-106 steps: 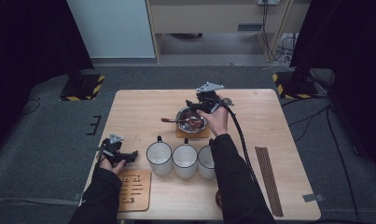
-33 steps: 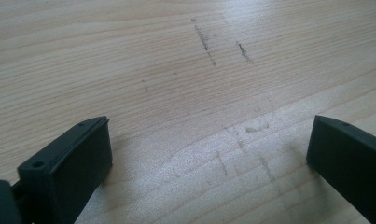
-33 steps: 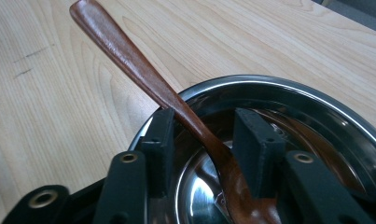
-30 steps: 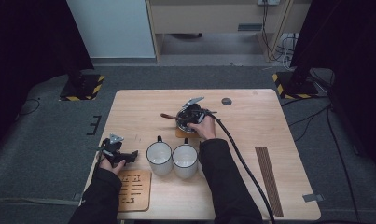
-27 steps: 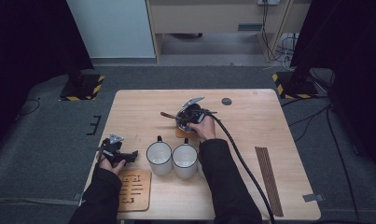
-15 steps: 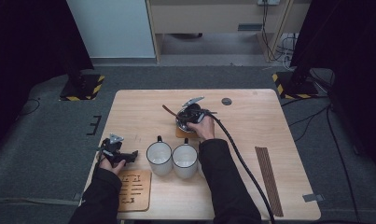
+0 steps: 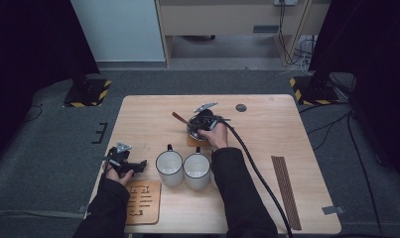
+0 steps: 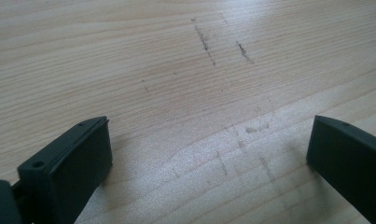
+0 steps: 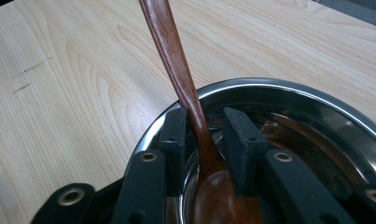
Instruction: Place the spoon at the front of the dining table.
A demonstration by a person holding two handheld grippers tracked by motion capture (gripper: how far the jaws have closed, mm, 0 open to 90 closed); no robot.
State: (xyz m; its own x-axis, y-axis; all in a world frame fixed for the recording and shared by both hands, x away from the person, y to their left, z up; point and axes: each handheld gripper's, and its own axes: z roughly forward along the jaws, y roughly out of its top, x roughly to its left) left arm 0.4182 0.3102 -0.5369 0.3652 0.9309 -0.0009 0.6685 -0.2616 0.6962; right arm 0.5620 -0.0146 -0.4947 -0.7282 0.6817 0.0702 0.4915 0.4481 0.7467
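Spoon (image 9: 195, 121) lies in the steel bowl (image 9: 288, 93), handle rising over the rim away from the right claw. Left of the bowl, the left claw (image 8: 209, 154) rests spread on the bare counter (image 8: 176, 56), holding nothing. At the bowl, the right claw (image 9: 205, 140) straddles the spoon's neck; whether the jaws grip it, I cannot tell. Advice: pinch squarely across the neck, then lift along the handle's long axis.
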